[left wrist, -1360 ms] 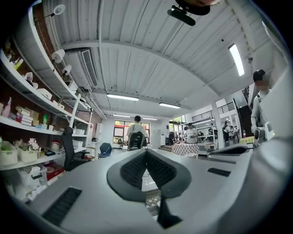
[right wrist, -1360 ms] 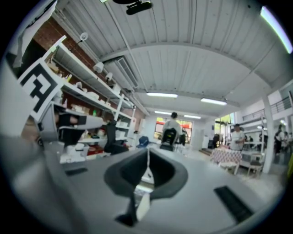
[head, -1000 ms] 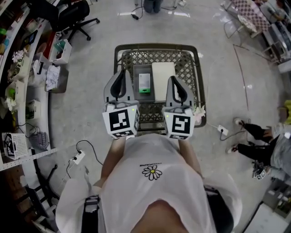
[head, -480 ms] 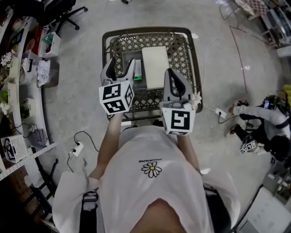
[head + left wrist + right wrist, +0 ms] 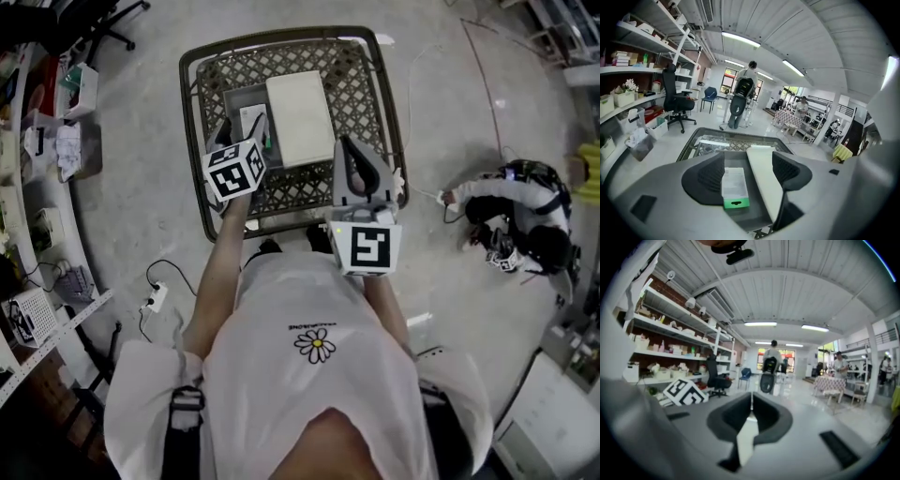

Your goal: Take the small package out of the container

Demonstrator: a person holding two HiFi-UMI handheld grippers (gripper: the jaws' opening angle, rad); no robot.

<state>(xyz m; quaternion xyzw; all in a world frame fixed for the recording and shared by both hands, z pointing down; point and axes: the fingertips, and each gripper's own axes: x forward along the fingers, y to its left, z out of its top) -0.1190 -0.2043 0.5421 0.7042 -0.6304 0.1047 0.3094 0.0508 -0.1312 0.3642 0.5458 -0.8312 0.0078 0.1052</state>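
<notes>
Inside the cart (image 5: 208,89), the package (image 5: 735,187) lies flat in a grey container (image 5: 232,97), beside a white box (image 5: 300,117). The left hand-held gripper (image 5: 748,157) has just been opening and stands wide, with the package between its jaws, untouched. Best to lower squarely, pinch the long sides, clear the box and lift straight. The right hand-held gripper (image 5: 751,399) is closed, empty. The package's print is too small to read; its near end is green.

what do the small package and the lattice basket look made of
The small package looks like printed cardboard: matte white, with a green end and a punched hang slot. The lattice basket has dark openwork walls under a thick rim, so it is probably moulded plastic, though coated metal is possible.
</notes>
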